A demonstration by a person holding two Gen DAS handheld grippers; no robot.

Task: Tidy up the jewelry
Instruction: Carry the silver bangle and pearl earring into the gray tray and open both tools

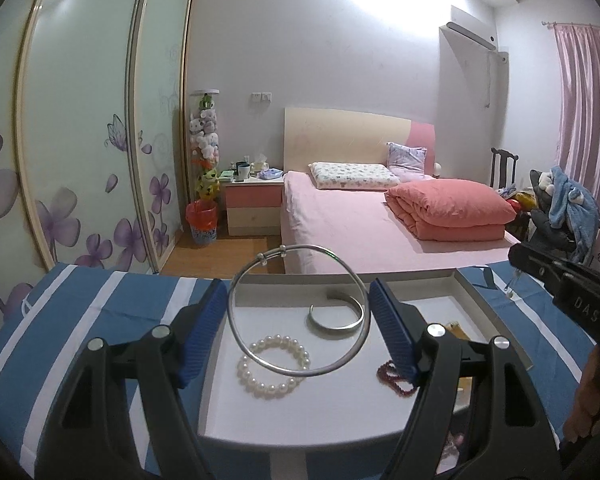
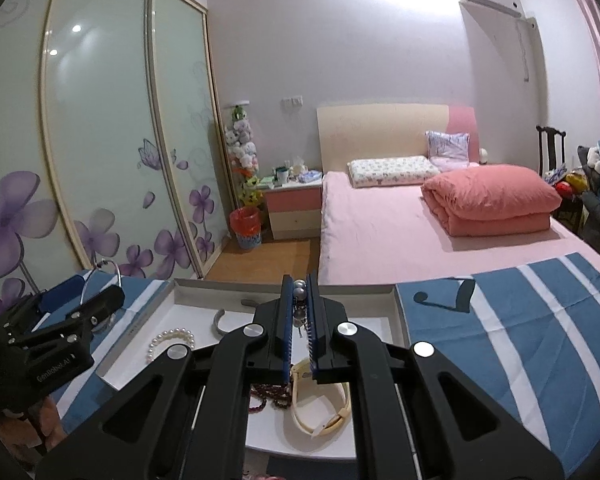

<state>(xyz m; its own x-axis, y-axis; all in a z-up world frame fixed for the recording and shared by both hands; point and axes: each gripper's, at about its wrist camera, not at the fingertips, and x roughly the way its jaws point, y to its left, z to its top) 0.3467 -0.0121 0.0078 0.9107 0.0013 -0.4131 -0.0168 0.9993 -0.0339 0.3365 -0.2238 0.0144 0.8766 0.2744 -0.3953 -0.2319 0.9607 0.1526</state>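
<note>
A: While both tools are loaded, how far is the sorting?

B: Roughly midway, I'd judge. White tray (image 1: 452, 286) on the striped bench (image 1: 80, 312) already holds a pearl bracelet (image 1: 274, 368), a flat silver cuff (image 1: 336, 316), dark red beads (image 1: 394, 378) at lower right, and in the right wrist view a cream bangle (image 2: 320, 404) at lower center. Two pieces still in the air, so not done.

A: Left tool?

B: Left tool (image 1: 298, 320) has its blue pads spread around a thin silver bangle (image 1: 298, 310). Ring stands upright in frame center, its sides at or near the pads. Contact is hard to confirm; it looks lightly braced rather than squeezed. It hangs over the tray, above the pearl bracelet and in front of the cuff.

A: Right tool?

B: Right tool (image 2: 299, 320) is pressed nearly together, pinching a grey bead strand (image 2: 300, 300). Beads poke out at the fingertips, center of frame, over the tray's middle. In the left view that tool shows only as a black body at right edge.

A: What's left?

B: Set the silver bangle and the strand down in bare tray spots. Whether more jewelry waits outside the tray, can't tell.
</note>
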